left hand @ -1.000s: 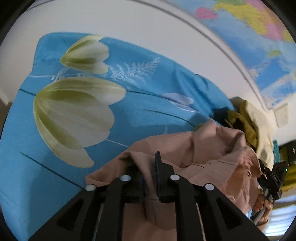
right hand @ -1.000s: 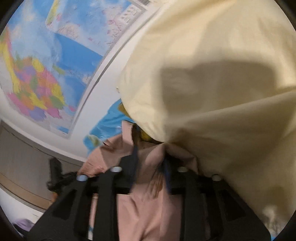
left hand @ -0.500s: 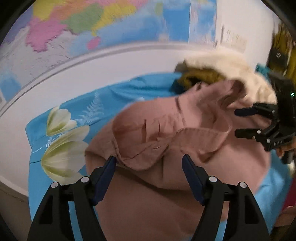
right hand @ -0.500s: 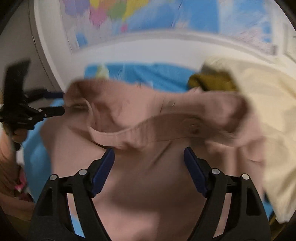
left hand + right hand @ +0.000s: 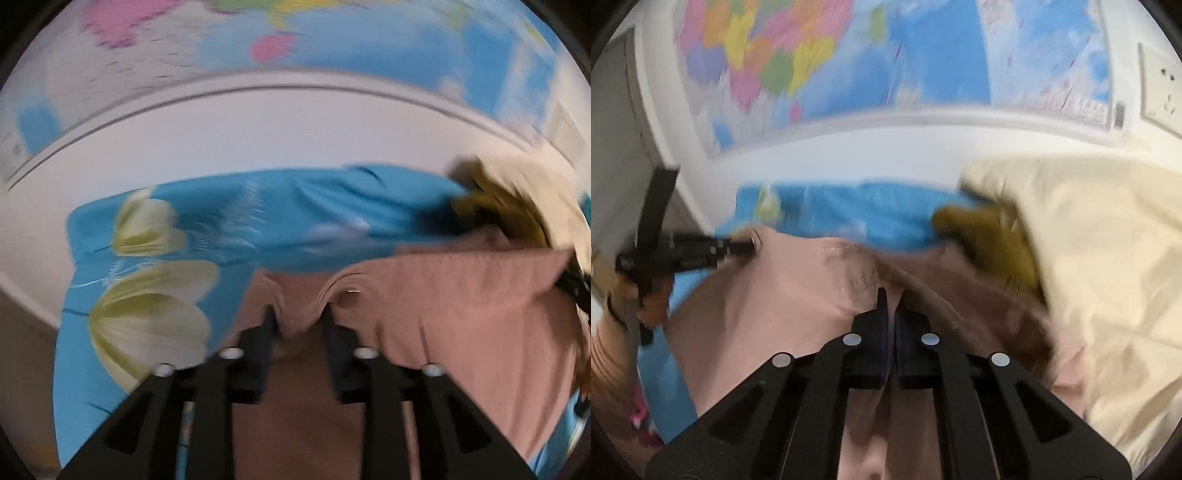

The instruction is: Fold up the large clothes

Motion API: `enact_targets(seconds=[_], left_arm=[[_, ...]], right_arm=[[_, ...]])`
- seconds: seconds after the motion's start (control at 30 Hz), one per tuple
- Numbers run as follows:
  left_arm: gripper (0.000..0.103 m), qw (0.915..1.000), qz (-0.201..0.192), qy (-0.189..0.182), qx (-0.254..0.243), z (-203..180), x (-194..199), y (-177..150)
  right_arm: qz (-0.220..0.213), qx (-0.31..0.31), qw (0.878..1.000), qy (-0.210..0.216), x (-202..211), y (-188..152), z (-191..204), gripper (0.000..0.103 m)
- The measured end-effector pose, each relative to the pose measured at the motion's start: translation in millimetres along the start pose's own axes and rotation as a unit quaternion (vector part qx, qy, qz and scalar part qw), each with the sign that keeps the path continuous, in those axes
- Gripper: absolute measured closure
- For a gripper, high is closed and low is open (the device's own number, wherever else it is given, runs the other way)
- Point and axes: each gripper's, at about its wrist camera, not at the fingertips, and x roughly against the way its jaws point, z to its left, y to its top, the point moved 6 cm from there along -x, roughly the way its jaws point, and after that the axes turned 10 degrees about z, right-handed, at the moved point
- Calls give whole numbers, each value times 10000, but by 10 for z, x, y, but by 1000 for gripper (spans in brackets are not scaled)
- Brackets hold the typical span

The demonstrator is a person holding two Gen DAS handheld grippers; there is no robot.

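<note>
Right gripper [image 5: 891,295] pinches pink garment [image 5: 783,295]; left gripper [image 5: 299,314] closing on it.

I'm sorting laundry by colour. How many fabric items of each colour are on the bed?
Pink garment: 1
Cream fabric: 1
Mustard fabric: 1
Blue flowered sheet: 1
Total: 4

The blue flowered sheet [image 5: 229,229] lies bare on the left and along the white wall [image 5: 258,140], leaving room to pass there. On the right, a cream quilt [image 5: 1089,258] and an olive garment [image 5: 990,240] are heaped against the pink shirt [image 5: 783,295], blocking that side.
</note>
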Motion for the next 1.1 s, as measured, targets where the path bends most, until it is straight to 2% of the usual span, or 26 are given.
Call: enact_targets(seconds=[0.07, 0.1, 0.17, 0.2, 0.23, 0.33, 0.37, 0.4, 0.47, 0.53, 0.6, 0.7, 0.77, 0.87, 0.93, 0.97, 1.0, 1.03, 1.07, 1.1], left_arm=[[65, 10000, -13, 19, 97, 76, -14, 11], [60, 9999, 19, -40, 122, 111, -29, -8], [58, 9999, -64, -27, 143, 185, 3, -89], [46, 9999, -106, -21, 99, 215, 35, -145], [41, 9999, -109, -59, 51, 238, 55, -190], [36, 9997, -195, -159, -75, 308, 135, -352], [31, 9995, -212, -216, -108, 313, 162, -426], [30, 9992, -227, -315, -139, 318, 178, -492], [27, 9984, -229, -474, -194, 335, 202, -669], [17, 9972, -272, -669, -208, 342, 232, -826], [15, 9959, -340, -833, -122, 380, 246, -969], [12, 9931, -369, -1108, 107, 458, 253, -1145], [12, 9899, -331, -1369, 180, 457, 250, -1241], [7, 9866, -227, -1612, 92, 361, 210, -1333], [7, 9840, -68, -1780, -20, 223, 133, -1382], [7, 9836, 1, -1804, -42, 177, 91, -1386], [7, 9852, -17, -1712, -43, 135, 60, -1380], [12, 9864, -64, -1639, -62, 106, 55, -1375], [35, 9867, -77, -1622, -98, 71, 57, -1359], [64, 9860, -39, -1668, -42, 48, 64, -1351]], right_arm=[[570, -112, 9983, -22, -304, -44, -96, 99], [730, -55, 9972, -161, -437, -70, -126, 99], [927, 38, 9952, -296, -596, -126, -145, 99], [890, 56, 9956, -294, -602, -142, -152, 98], [844, 68, 9961, -249, -570, -151, -153, 97], [721, -25, 9974, -25, -403, -144, -130, 75], [529, 14, 9984, 190, -217, -177, -105, 63], [403, 54, 9988, 290, -91, -191, -66, 52], [84, 165, 9994, 292, 228, -271, -64, 45], [-193, 180, 9990, 360, 573, -460, -146, 38], [-325, 19, 9990, 304, 788, -723, -291, 30], [-240, -265, 9993, 69, 923, -1191, -527, 25], [-100, -438, 9990, 78, 862, -1410, -610, 23], [96, -705, 9968, 362, 746, -1643, -704, 23], [206, -697, 9967, 358, 570, -1689, -716, 23], [234, -752, 9957, 484, 480, -1675, -722, 29], [222, -795, 9945, 649, 456, -1653, -726, 49], [251, -883, 9920, 869, 438, -1629, -735, 60], [265, -982, 9890, 1075, 424, -1604, -738, 75], [250, -1025, 9861, 1286, 454, -1577, -719, 85]])
